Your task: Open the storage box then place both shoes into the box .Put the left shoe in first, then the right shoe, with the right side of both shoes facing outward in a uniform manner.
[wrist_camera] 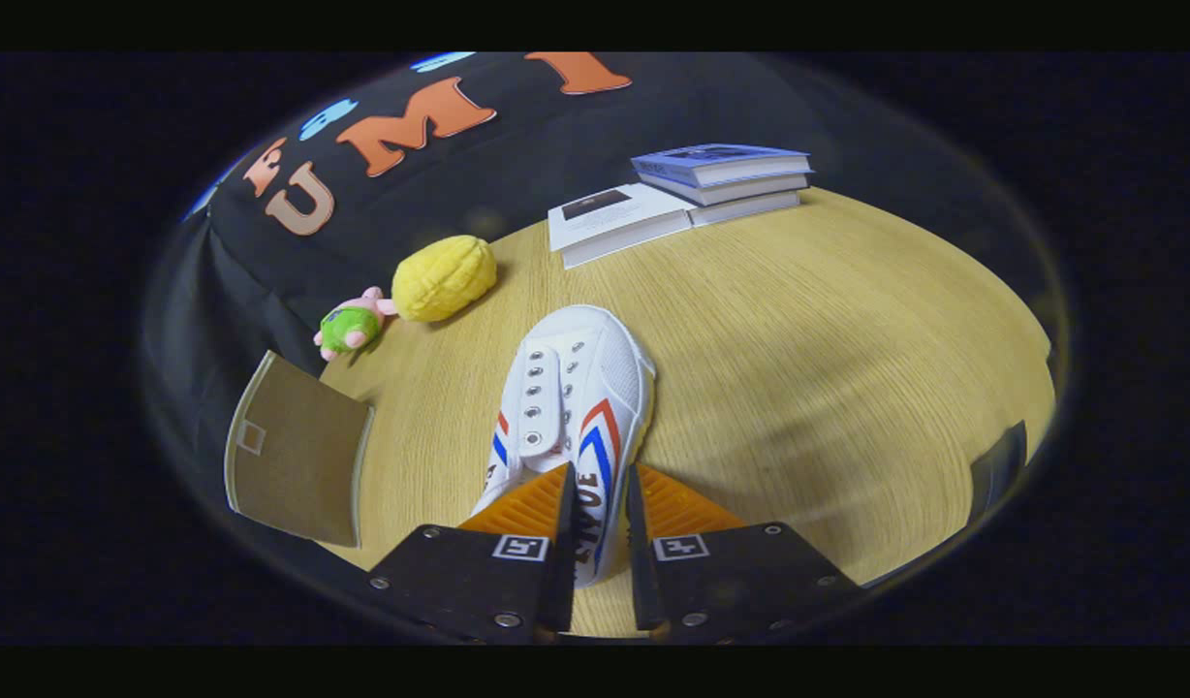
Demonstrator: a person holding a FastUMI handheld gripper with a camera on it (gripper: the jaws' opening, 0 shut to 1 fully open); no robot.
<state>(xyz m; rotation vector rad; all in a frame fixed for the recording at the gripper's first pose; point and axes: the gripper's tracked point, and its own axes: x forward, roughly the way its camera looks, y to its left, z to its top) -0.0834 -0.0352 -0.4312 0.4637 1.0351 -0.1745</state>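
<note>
A white canvas shoe [576, 388] with red and blue side stripes lies on the wooden table [798, 368], its toe pointing away from me. My gripper [597, 504] is shut on the shoe's right side wall near the heel, one finger inside the opening and the other outside. The shoe's heel end is hidden between and under the fingers. A brown flap of the storage box [295, 456] stands open to the left of the fingers.
A yellow plush toy [444, 278] and a small green and pink toy [351, 328] lie beyond the shoe to the left. Stacked books [682, 189] sit at the table's far edge. A dark object [1002, 465] sits at the table's right edge.
</note>
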